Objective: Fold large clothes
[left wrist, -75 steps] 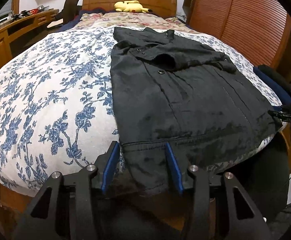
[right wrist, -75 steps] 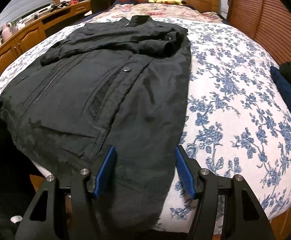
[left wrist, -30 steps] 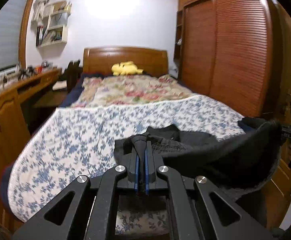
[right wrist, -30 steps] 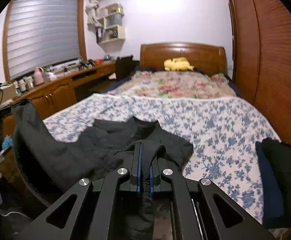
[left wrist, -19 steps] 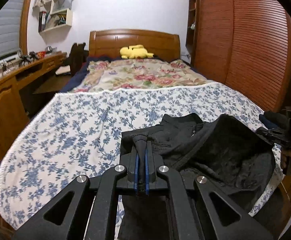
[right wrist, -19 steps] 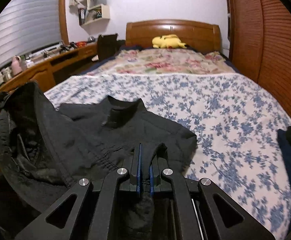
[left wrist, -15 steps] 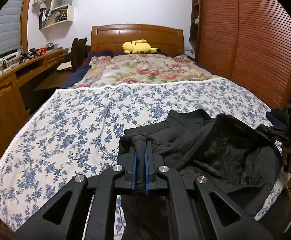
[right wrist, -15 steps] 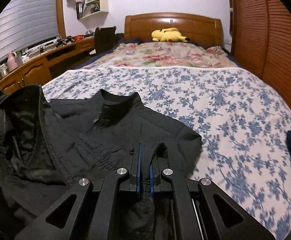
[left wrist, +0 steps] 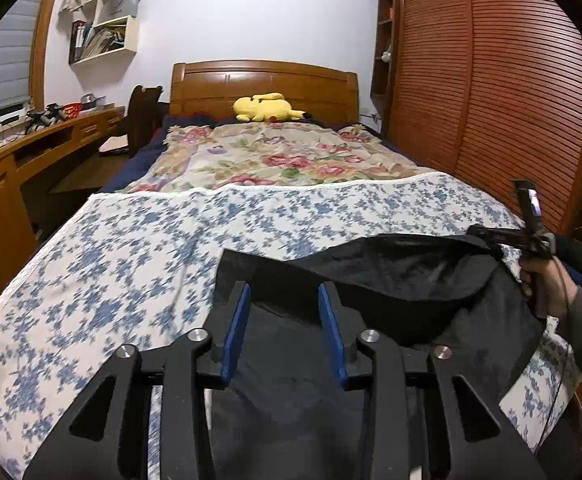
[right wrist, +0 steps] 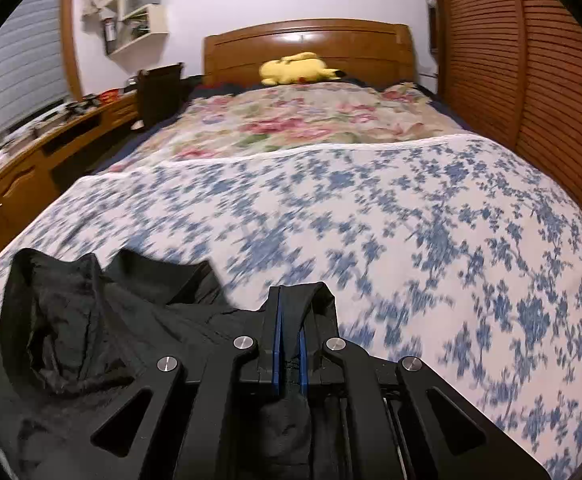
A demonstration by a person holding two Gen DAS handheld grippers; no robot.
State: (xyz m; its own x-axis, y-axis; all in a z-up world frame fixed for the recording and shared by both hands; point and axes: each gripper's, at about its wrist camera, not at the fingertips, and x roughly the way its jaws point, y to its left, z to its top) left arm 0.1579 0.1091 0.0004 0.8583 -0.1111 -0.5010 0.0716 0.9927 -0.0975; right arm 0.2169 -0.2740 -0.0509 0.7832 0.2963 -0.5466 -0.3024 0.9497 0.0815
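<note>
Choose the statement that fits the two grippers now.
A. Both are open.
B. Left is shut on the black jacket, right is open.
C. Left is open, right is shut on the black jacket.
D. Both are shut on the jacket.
C: the left gripper has its blue-padded fingers apart, while the right gripper pinches the black fabric jacket.

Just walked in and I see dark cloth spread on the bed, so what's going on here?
A person with a gripper in each hand is folding a black jacket on the blue-flowered bedspread. The left gripper is open, its blue pads apart above the cloth. The right gripper is shut on a bunched edge of the jacket, holding that side up off the bed. A yellow plush toy lies by the headboard.
</note>
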